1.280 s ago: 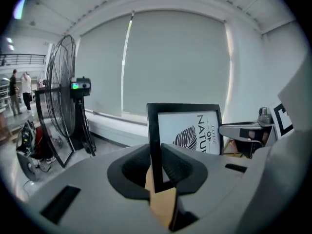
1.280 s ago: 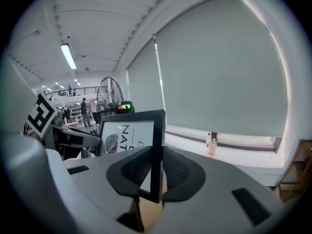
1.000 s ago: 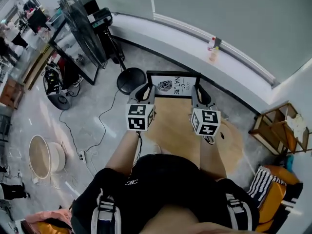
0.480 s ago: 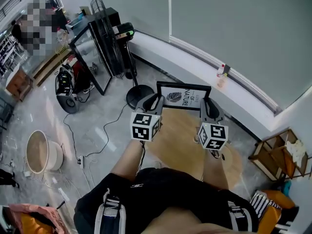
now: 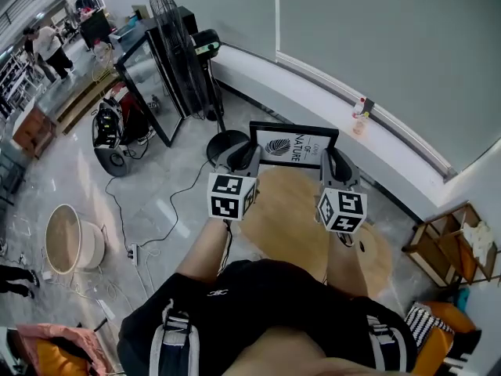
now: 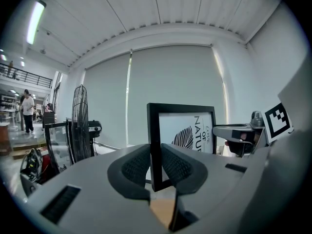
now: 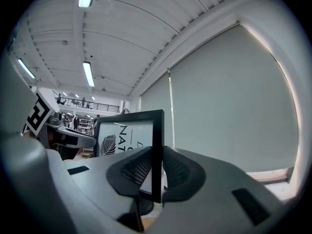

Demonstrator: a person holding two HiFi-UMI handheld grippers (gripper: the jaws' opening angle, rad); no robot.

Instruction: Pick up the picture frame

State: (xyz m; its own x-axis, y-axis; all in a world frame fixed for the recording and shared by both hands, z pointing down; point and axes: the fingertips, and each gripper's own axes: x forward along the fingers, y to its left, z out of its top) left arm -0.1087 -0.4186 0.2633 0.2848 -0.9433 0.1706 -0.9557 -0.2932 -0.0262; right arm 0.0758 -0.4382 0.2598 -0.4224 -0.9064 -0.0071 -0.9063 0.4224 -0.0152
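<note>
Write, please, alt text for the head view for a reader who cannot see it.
Seen from above, a person holds a black picture frame by two opposite edges, the left gripper and right gripper each shut on one, over a round wooden table.

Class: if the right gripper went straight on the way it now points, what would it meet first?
The right gripper is shut on the black picture frame, at its edge. Beyond that, it would probably meet the grey window blind first, though depth is unclear.
</note>
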